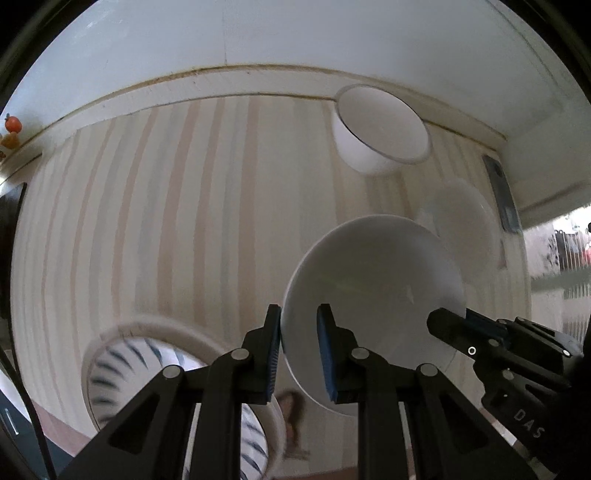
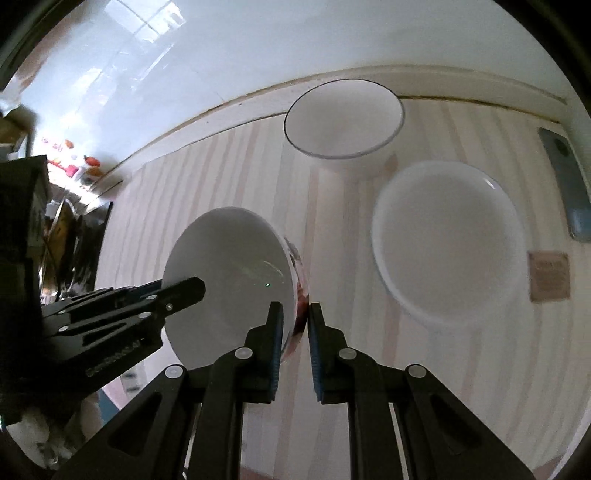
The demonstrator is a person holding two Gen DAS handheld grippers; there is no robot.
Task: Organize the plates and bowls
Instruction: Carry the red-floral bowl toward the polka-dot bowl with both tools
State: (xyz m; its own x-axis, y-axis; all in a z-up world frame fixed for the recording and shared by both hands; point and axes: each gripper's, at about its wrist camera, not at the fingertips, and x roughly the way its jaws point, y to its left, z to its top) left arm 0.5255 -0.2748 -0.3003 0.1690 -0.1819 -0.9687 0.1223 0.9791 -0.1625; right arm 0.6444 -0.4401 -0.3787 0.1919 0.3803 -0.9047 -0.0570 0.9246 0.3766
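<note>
Striped tablecloth [image 1: 166,221]; glossy white wall [image 1: 258,33] behind.

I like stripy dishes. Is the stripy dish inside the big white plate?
No, the stripy dish sits by itself on the tablecloth, far from the white plate.

A white bowl [image 1: 373,291] hangs tipped on its side above the striped tabletop, its red-patterned outside [image 2: 301,295] showing. A deep white bowl with a dark rim [image 2: 343,118] stands upright by the wall. Near it lies a white plate [image 2: 448,240]. A blue-striped plate [image 1: 122,373] lies apart.
</note>
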